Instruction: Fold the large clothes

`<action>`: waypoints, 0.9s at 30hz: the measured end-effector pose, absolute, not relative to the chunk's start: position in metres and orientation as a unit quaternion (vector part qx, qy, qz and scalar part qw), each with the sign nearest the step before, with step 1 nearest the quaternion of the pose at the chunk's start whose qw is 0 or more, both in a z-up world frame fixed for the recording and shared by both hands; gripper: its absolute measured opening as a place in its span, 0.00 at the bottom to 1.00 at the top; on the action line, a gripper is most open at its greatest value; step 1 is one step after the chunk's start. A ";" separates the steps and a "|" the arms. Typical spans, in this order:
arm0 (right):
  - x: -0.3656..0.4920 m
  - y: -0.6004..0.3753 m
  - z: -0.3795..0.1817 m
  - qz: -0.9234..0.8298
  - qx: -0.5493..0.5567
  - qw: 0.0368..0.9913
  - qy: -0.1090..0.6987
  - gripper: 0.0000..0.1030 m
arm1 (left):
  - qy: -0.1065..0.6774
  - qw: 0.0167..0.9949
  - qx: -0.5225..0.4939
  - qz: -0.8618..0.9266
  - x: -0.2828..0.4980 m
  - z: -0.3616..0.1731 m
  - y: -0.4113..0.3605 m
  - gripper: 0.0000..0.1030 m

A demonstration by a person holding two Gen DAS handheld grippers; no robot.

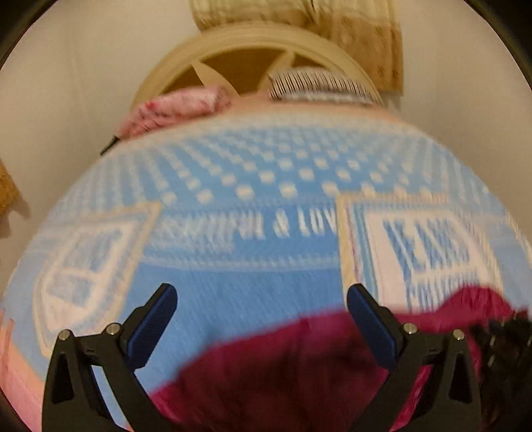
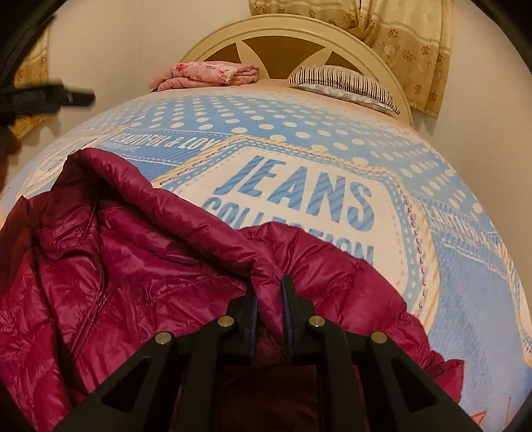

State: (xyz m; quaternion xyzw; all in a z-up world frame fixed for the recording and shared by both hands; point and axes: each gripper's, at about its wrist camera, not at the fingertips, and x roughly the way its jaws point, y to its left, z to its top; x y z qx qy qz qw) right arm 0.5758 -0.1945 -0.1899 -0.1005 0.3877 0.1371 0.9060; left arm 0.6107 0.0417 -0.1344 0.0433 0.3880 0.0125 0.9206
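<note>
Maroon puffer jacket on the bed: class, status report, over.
Right gripper shut on maroon quilted puffer jacket. Left gripper open, empty, above the jacket. Jacket crumpled, unfolded, on blue printed bedsheet. Nothing in the way.

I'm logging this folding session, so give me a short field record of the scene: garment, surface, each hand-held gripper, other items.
garment: maroon puffer jacket, crumpled, unfolded
surface: bed with blue JEANS-print sheet
right hand-held gripper: shut on a fold of the jacket
left hand-held gripper: open, empty, above the jacket's edge; view blurred
other items: pink folded cloth and striped pillow by the headboard
</note>
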 end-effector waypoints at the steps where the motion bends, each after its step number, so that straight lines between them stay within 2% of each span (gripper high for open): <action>1: 0.576 -0.196 -0.191 0.138 -0.096 0.906 0.388 0.12 | 0.399 0.914 0.065 0.019 0.606 -0.148 0.036 1.00; 5: 0.576 -0.198 -0.192 0.142 -0.087 0.906 0.388 0.12 | 0.439 0.892 0.105 0.032 0.597 -0.192 0.025 1.00; 11: 0.573 -0.200 -0.180 0.150 -0.088 0.903 0.394 0.13 | 0.435 0.896 0.076 0.031 0.587 -0.197 0.035 1.00; 15: 0.564 -0.211 -0.136 0.125 -0.035 0.920 0.370 0.35 | 0.421 0.904 0.069 0.036 0.579 -0.199 0.036 1.00; 21: 0.573 -0.190 -0.098 0.167 0.059 0.923 0.343 0.38 | 0.412 0.907 0.077 0.044 0.581 -0.200 0.033 1.00; 24: 0.592 -0.162 -0.125 0.153 0.019 0.908 0.389 0.38 | 0.412 0.907 0.074 0.043 0.579 -0.198 0.034 1.00; 27: 0.603 -0.157 -0.182 0.130 0.000 0.877 0.463 0.38 | 0.402 0.913 0.047 0.049 0.570 -0.182 0.039 1.00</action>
